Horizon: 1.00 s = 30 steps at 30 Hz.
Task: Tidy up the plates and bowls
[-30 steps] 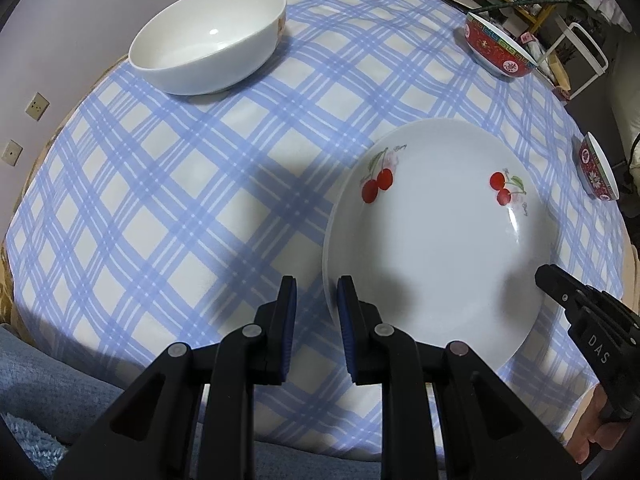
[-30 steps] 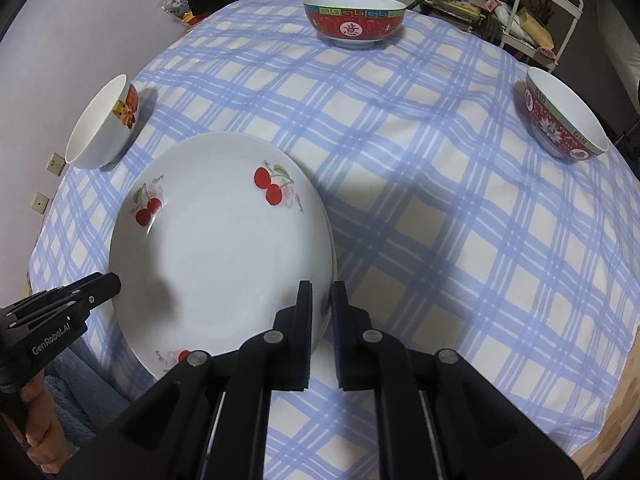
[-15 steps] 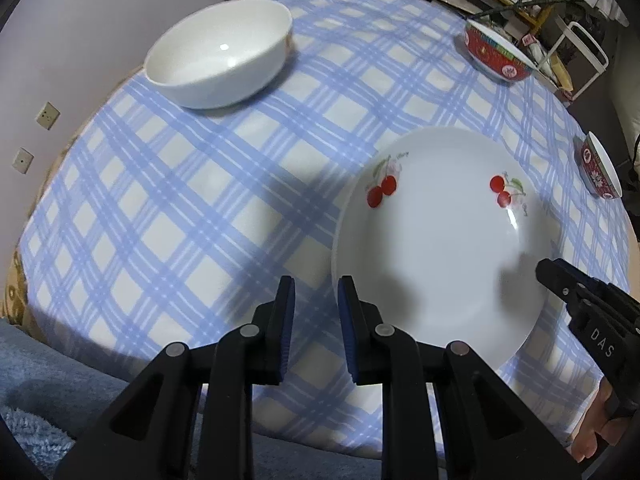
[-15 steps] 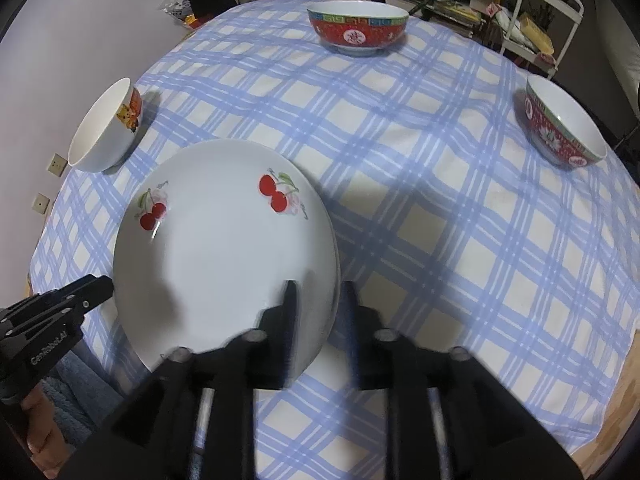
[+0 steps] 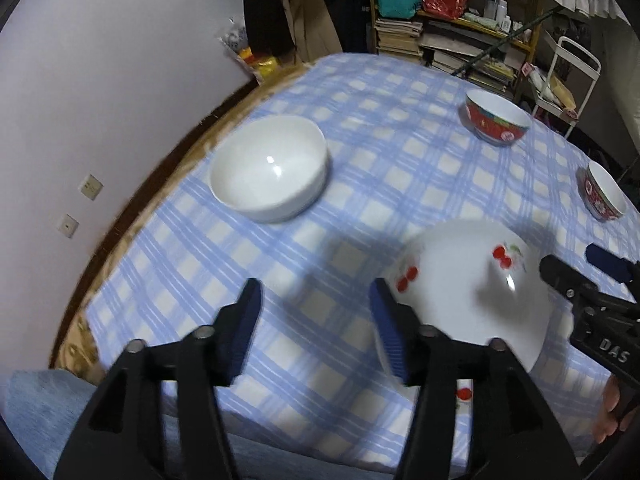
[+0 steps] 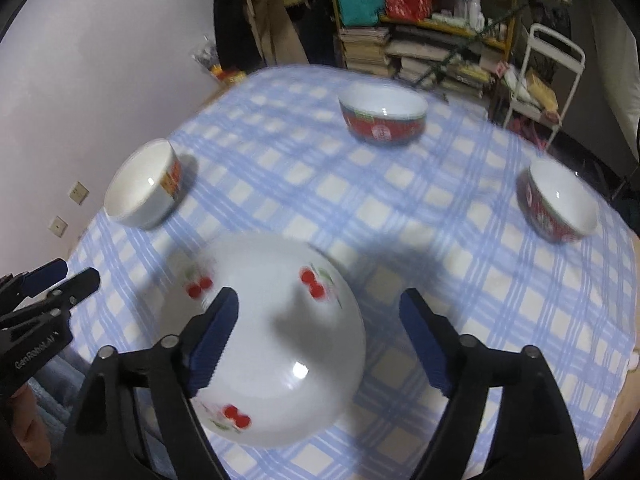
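the round table under its blue-and-white checked cloth [image 5: 360, 152] carries everything, and judging from how the pieces lie, little of the organizing is done. the wide white plate painted with red cherries [image 6: 264, 344] lies flat at the near edge of the table, right below both tools, with nothing stacked on it. the three bowls stand apart around it: a plain white ceramic bowl with an orange label on its side [image 6: 142, 184] at the left edge, a red patterned bowl with a white inside [image 6: 382, 118] at the far side, and a second red patterned bowl [image 6: 560, 204] at the right edge. none sits inside another or on the plate, so gathering or nesting them looks to be what is left; whether the plate is already at its final spot cannot be told.

both tools point steeply down at the near edge, one on each side of the plate. the right gripper [image 6: 320, 340] hangs above the plate's right half, jaws opening and already spread wide, its left pad over the plate face and its right pad over bare cloth; nothing is pinched. the left gripper [image 5: 316, 324] hangs over the plate's left rim, jaws also opening, the right pad above the rim and the left pad over cloth, holding nothing. the plate is released by both. both views are smeared with motion blur.
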Each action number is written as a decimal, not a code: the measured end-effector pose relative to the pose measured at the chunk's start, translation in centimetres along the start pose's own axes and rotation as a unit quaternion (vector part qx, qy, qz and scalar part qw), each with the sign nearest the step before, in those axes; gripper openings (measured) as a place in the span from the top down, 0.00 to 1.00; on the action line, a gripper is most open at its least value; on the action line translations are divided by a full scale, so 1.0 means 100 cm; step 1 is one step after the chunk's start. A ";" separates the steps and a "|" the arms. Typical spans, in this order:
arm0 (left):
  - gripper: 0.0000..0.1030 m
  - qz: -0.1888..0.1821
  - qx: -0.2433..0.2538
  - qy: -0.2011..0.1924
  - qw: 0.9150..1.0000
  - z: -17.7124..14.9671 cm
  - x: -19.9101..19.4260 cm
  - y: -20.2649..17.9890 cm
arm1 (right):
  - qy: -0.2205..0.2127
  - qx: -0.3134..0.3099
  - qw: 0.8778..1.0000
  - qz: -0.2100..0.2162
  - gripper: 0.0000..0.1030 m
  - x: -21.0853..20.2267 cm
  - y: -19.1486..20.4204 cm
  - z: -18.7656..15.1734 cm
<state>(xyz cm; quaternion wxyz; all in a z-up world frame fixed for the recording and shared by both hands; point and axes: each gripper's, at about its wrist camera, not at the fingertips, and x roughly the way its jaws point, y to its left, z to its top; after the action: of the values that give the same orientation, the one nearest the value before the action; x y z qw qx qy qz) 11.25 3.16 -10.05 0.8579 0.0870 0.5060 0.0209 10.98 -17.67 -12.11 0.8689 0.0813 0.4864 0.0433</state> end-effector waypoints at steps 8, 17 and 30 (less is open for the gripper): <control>0.20 0.024 0.013 -0.023 0.999 0.030 -0.011 0.024 | -0.033 -0.019 0.999 0.018 0.04 -0.010 0.024 0.038; 0.18 0.058 -0.038 -0.039 0.997 0.065 0.007 0.070 | -0.016 -0.016 0.999 0.040 0.02 0.020 0.055 0.073; 0.18 0.045 -0.112 -0.002 0.993 0.076 0.075 0.119 | 0.011 -0.031 0.998 0.055 0.02 0.075 0.102 0.102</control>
<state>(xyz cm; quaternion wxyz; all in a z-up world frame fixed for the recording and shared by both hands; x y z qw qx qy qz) 22.14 14.81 -10.98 0.8615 0.0128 0.4942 0.1157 23.63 -7.53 -11.29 0.8621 0.0805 0.4887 0.1071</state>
